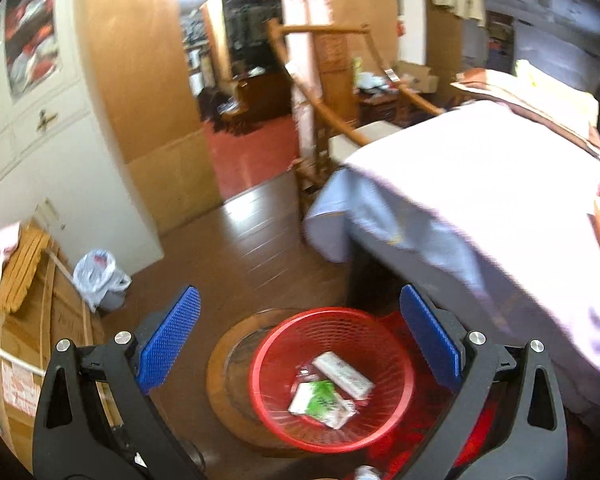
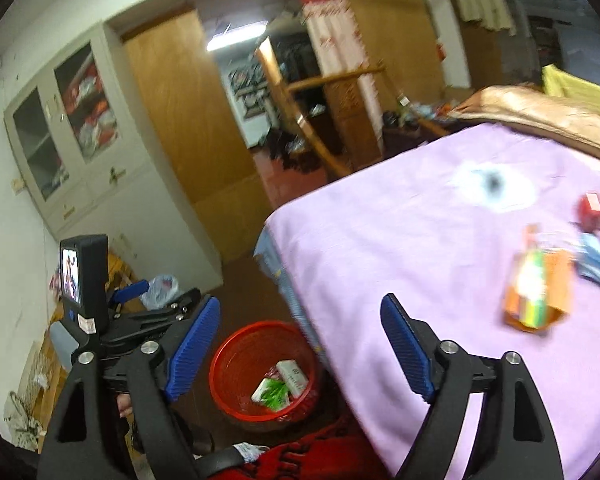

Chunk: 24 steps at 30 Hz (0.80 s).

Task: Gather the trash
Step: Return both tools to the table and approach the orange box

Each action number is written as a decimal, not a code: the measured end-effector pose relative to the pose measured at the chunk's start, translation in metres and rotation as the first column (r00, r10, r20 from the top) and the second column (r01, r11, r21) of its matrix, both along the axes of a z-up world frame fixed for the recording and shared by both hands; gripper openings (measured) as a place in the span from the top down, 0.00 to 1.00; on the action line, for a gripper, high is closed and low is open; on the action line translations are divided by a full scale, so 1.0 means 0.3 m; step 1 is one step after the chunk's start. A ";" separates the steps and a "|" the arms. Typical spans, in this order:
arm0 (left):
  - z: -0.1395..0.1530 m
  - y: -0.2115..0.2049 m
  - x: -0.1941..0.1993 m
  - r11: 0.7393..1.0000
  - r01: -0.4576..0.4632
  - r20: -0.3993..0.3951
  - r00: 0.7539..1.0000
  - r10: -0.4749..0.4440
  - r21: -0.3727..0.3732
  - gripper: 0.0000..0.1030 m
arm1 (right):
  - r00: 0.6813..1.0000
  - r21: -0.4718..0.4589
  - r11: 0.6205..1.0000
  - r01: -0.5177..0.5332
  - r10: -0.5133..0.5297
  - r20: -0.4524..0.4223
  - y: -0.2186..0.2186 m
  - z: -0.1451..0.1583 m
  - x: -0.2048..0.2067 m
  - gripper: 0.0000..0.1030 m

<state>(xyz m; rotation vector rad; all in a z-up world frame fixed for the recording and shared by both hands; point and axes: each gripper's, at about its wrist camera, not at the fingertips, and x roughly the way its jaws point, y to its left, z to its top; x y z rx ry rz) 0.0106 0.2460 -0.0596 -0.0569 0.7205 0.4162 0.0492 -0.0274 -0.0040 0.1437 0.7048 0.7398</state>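
Note:
A red mesh basket [image 1: 396,364] stands on the floor beside the bed and holds several flat wrappers, white and green [image 1: 324,396]. My left gripper [image 1: 300,308] is open and empty, hovering above the basket. The basket also shows in the right wrist view [image 2: 236,364], low and left of the bed. My right gripper [image 2: 300,324] is open and empty, above the bed's edge. An orange and green packet [image 2: 536,292] lies on the pink bedsheet [image 2: 420,220], with red and blue scraps [image 2: 596,236] beyond it. The left gripper's body [image 2: 100,316] shows at the left.
A bin lined with a white plastic bag [image 1: 100,280] stands by the white cabinet [image 1: 44,128]. Cardboard boxes [image 1: 28,328] are at the left. A wooden frame [image 1: 324,112] stands at the bed's far end. A doorway [image 1: 244,92] opens onto a red floor.

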 end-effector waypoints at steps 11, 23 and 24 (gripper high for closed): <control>0.045 -0.533 0.139 0.944 0.329 -0.021 0.944 -0.329 0.028 0.07 | 0.930 0.113 0.925 0.363 -0.367 0.017 -0.646 -0.014 -0.107 0.09; -0.029 -0.995 0.483 0.820 0.565 -0.128 0.823 -0.553 0.092 0.06 | 0.811 0.087 0.806 0.585 -0.579 -0.087 -0.955 -0.181 -0.007 0.09; -0.038 -1.006 0.518 0.820 0.567 -0.138 0.820 -0.555 0.073 0.06 | 0.811 0.081 0.808 0.584 -0.578 -0.088 -0.956 -0.188 -0.003 0.09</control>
